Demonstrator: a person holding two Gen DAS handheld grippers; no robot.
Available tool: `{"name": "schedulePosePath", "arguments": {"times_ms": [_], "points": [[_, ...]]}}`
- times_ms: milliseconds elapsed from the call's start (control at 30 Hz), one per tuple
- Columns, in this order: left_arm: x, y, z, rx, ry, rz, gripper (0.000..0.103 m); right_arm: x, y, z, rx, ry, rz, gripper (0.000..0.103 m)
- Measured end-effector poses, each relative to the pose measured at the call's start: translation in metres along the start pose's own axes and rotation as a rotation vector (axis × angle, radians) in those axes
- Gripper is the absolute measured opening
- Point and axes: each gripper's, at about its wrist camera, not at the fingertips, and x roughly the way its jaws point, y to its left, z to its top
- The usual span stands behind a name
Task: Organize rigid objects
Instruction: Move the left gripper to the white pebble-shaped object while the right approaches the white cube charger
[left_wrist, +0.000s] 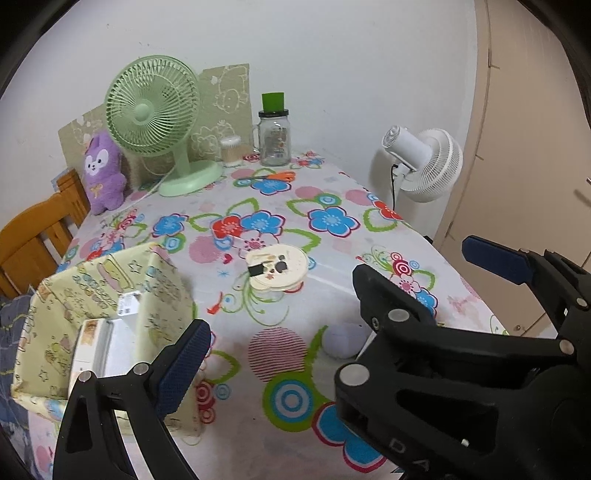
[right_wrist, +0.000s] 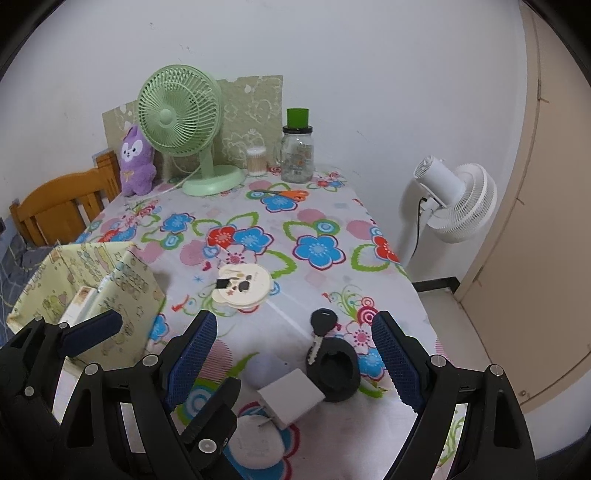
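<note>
A yellow patterned fabric box (left_wrist: 110, 295) stands at the table's left edge with white boxes (left_wrist: 92, 350) inside; it also shows in the right wrist view (right_wrist: 92, 288). A round cream bear-shaped item (left_wrist: 277, 269) (right_wrist: 243, 284) lies mid-table. Near the front lie a black-headed key (right_wrist: 321, 328), a black ring-shaped object (right_wrist: 338, 373), a white square block (right_wrist: 291, 398), a pale lilac ball (right_wrist: 266, 369) (left_wrist: 343, 339) and a white round disc (right_wrist: 255, 439). My right gripper (right_wrist: 295, 365) is open above these. My left gripper (right_wrist: 155, 354) is open and empty beside the box.
At the back stand a green desk fan (left_wrist: 159, 122), a purple plush (left_wrist: 103, 173), a glass jar with green lid (left_wrist: 275, 136), a cotton-swab tub (left_wrist: 231, 149) and orange scissors (left_wrist: 269, 177). A wooden chair (left_wrist: 40, 229) is left, a white floor fan (left_wrist: 424, 162) right.
</note>
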Motion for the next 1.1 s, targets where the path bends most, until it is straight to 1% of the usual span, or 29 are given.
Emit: {"name": "schedulePosePath", "arguments": {"times_ms": [233,633,833,900,1100], "points": [[0.014,-0.006,-0.008,-0.01,0.016,-0.015,0.098,0.013,-0.018,-0.013,0.038,0.023,-0.001,0.088],[0.026,-0.021,-0.028,-0.003,0.035,-0.035,0.098,0.019,-0.026,-0.035,0.021,0.024,-0.026,0.088],[0.026,-0.029,-0.039,0.01,0.019,-0.053,0.098,0.019,-0.032,-0.048,0.041,0.033,-0.031,0.088],[0.026,-0.033,-0.043,0.016,0.014,-0.055,0.097,0.02,-0.034,-0.052,0.049,0.038,-0.03,0.088],[0.028,-0.04,-0.053,0.021,0.023,-0.058,0.096,0.018,-0.036,-0.065,0.04,0.041,-0.059,0.088]]}}
